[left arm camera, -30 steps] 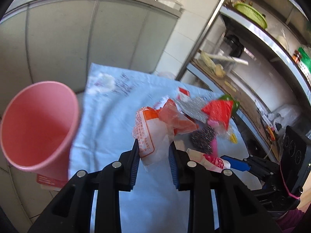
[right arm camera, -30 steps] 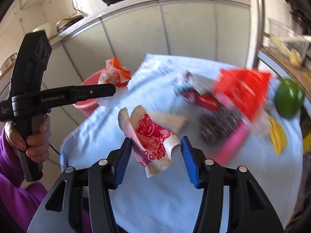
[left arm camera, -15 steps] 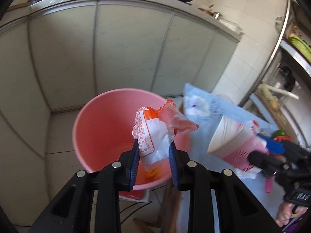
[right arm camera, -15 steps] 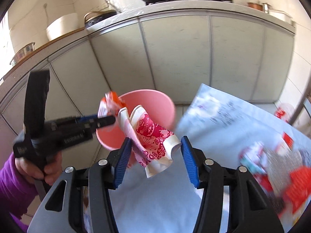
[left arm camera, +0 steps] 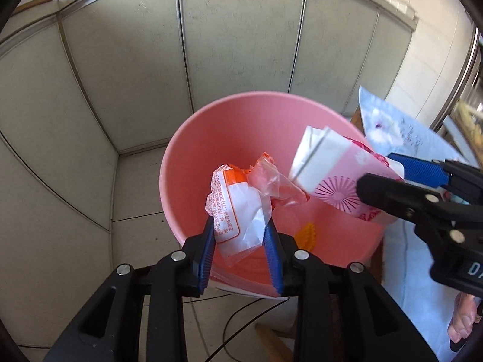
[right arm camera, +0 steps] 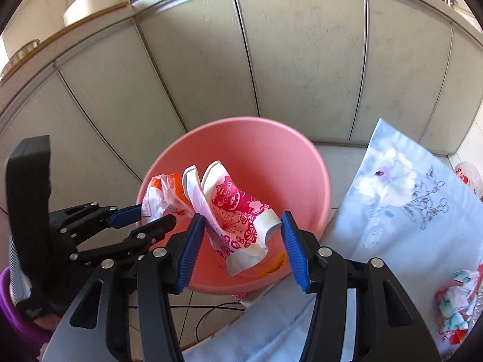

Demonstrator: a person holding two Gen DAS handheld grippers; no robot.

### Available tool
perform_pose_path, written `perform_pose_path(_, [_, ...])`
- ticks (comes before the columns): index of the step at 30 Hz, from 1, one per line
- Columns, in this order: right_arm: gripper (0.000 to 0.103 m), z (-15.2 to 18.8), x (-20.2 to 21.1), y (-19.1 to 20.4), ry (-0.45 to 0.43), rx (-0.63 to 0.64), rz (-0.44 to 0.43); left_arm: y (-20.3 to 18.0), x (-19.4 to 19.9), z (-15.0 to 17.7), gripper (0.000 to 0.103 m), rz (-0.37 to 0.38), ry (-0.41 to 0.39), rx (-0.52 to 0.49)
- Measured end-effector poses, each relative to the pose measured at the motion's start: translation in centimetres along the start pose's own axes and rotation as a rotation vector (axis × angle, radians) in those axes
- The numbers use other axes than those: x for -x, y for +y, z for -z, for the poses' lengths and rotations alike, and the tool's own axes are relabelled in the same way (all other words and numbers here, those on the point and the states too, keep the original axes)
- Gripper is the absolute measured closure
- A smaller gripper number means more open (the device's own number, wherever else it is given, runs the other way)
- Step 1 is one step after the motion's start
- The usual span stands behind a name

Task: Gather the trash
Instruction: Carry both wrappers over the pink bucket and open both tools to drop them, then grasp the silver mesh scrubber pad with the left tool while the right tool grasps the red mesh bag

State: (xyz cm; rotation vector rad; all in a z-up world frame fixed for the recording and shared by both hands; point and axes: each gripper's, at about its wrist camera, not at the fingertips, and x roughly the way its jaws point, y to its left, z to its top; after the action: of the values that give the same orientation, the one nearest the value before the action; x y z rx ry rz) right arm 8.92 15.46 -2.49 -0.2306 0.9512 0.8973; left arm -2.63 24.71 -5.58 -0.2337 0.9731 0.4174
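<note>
Over the pink bin (left arm camera: 193, 163), the left claw (left arm camera: 240, 235) pinches a crumpled white-and-orange wrapper (left arm camera: 238, 205). The right claw (right arm camera: 241, 247) grips a squashed paper cup (right arm camera: 238, 220), white with red cut-paper print, also above the bin's mouth.

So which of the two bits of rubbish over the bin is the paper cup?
Find the big pink bin on the floor by the grey cabinets. Two grippers hold trash above its mouth; the cup is in the right gripper. It is stiff, squashed white paper with a red cut-paper pattern, unlike the crinkly clear-and-orange plastic wrapper beside it.
</note>
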Motion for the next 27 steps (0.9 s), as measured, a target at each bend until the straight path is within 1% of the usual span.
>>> perform_pose_path(3, [0.049, 0.0, -0.8, 0.0, 0.031, -0.009, -0.004, -0.3, 0.0, 0.2, 0.070, -0.011, 0.011, -0.009])
perform_pose_path(5, [0.049, -0.3, -1.3, 0.0, 0.046, -0.017, -0.010, -0.3, 0.1, 0.3, 0.067, -0.011, 0.014, -0.004])
perform_pose_path(8, [0.049, -0.4, -1.4, 0.0, 0.040, -0.025, -0.015, -0.2, 0.3, 0.3, 0.065, 0.001, 0.011, 0.008])
perform_pose_path(10, [0.049, -0.2, -1.1, -0.2, 0.035, -0.032, -0.028, 0.1, 0.7, 0.6, 0.060, 0.013, 0.002, 0.017])
perform_pose_path(15, [0.049, 0.5, 0.7, -1.1, -0.001, -0.039, -0.023, -0.3, 1.6, 0.8, 0.059, 0.039, -0.020, 0.036])
perform_pose_path(18, [0.049, 1.0, 2.3, -1.4, -0.031, -0.042, -0.013, -0.8, 3.0, 0.9, 0.059, 0.075, -0.046, 0.038])
perform_pose_path(23, [0.049, 2.7, 6.0, -2.3, -0.096, -0.047, 0.029, -2.6, 5.3, 0.8, 0.059, 0.169, -0.092, 0.036])
perform_pose_path(27, [0.049, 4.3, 9.0, -3.7, -0.133, -0.061, 0.083, -5.3, 6.5, 0.8, 0.059, 0.262, -0.095, 0.020])
